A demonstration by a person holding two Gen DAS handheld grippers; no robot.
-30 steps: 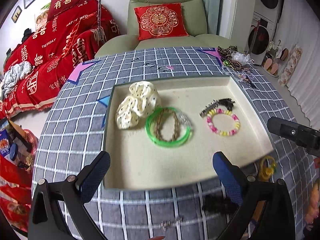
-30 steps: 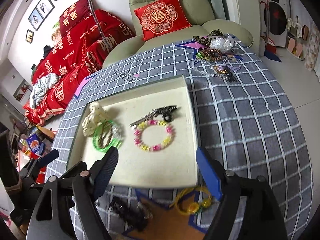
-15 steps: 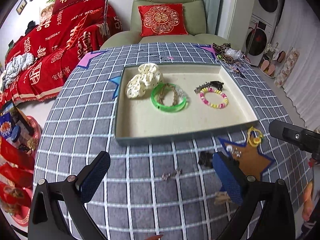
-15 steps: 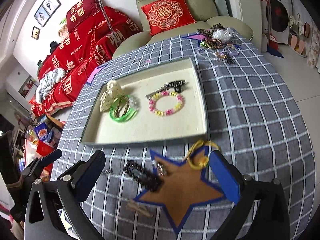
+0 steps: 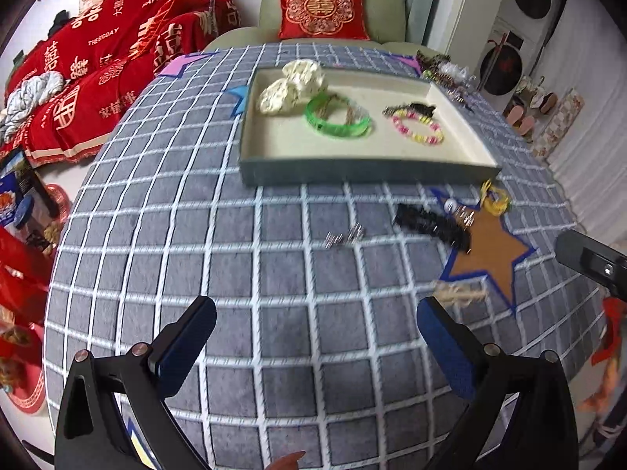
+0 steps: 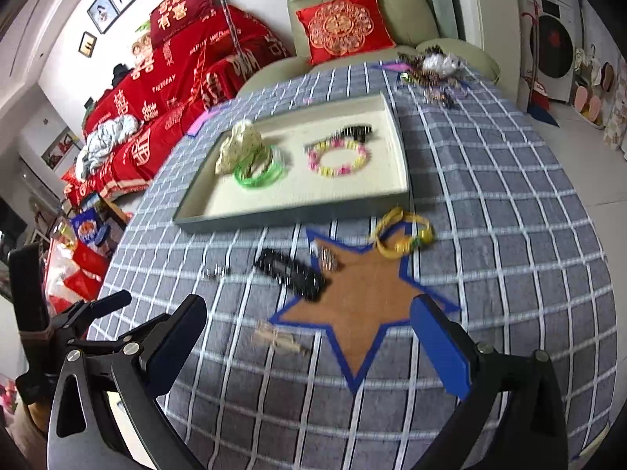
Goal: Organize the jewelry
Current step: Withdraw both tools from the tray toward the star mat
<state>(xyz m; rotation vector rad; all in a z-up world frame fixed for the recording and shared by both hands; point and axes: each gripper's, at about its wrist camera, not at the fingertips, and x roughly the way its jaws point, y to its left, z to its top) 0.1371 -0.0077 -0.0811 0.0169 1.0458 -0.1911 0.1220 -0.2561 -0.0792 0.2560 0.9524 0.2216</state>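
Note:
A shallow cream-lined tray (image 5: 364,174) (image 6: 290,217) holds a cream scrunchie (image 5: 294,86), a green bangle (image 5: 337,119), a pink-yellow bead bracelet (image 5: 417,129) (image 6: 339,158) and a dark hair clip (image 5: 415,109). On the cloth in front lie a black hair clip (image 5: 433,227) (image 6: 292,270), a small silver piece (image 5: 345,237) (image 6: 213,273), a yellow cord bracelet (image 5: 495,199) (image 6: 403,237) and a beige clip (image 5: 460,295) (image 6: 280,338). My left gripper (image 5: 313,337) and right gripper (image 6: 309,337) are open and empty, near the table's front.
A brown star with blue edging (image 6: 364,301) marks the grey checked tablecloth. A heap of more jewelry (image 6: 429,68) lies at the far right corner. A green armchair with a red cushion (image 6: 345,31) and a red-draped sofa stand behind.
Both grippers have pulled back from the tray toward the table's front edge. The loose items in front of the tray have come into view. Both stay open.

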